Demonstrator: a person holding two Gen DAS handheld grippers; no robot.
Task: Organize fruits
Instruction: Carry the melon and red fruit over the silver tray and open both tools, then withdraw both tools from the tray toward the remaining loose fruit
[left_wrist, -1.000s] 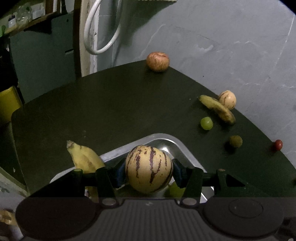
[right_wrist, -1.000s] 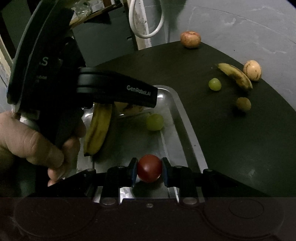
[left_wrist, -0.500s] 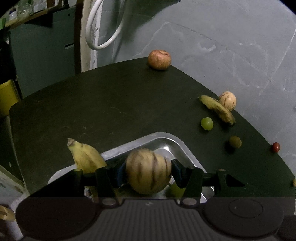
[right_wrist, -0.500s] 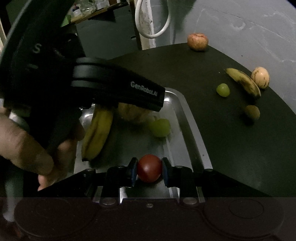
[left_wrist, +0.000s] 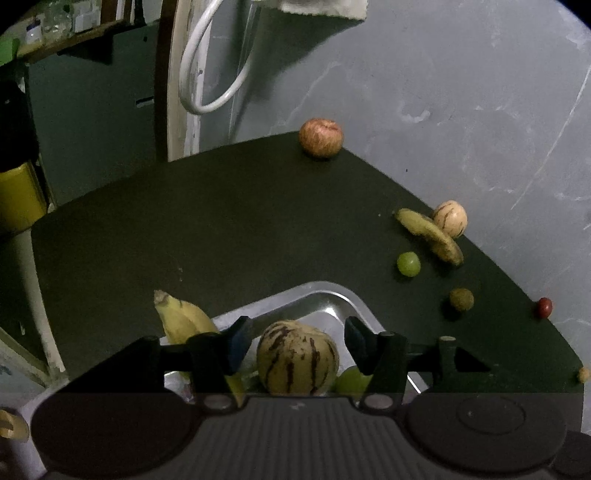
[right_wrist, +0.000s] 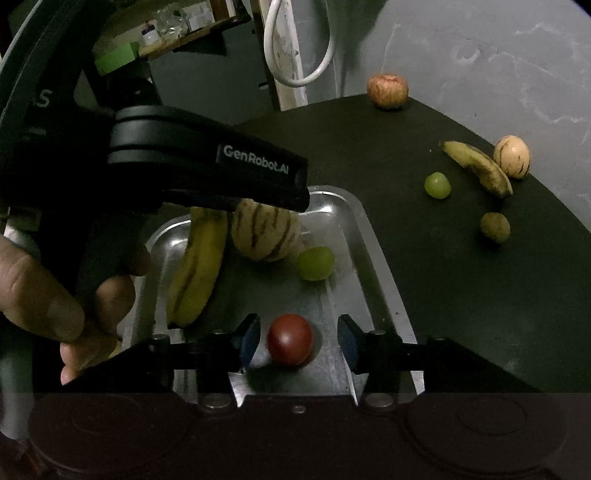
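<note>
So both claws sit right over the metal tray (right_wrist: 373, 236) with their jaws spread wide and nothing pinched. The right gripper (right_wrist: 297, 339) straddles a red tomato (right_wrist: 290, 344) that rests on the tray floor with a clear gap on each side, and the left gripper (left_wrist: 295, 345) does the same around a striped melon (left_wrist: 297, 357), which looks like a drop-off since the tray is where the fruit gets collected. A hand (right_wrist: 55, 295) grips the left tool's handle. Count in the tray: one tomato, one striped melon, one banana (right_wrist: 195, 266) leaning along the left wall, one green grape (right_wrist: 315, 263). Further out on the dark table (left_wrist: 221, 221), so not sorted yet I'd guess: one green grape (left_wrist: 408, 263), one brownish round fruit (left_wrist: 461, 300), one small red one (left_wrist: 544, 307) near the edge, one spotty banana (left_wrist: 430, 236) touching a second striped melon (left_wrist: 450, 218), and one apple (left_wrist: 320, 138) at the far rim.
</note>
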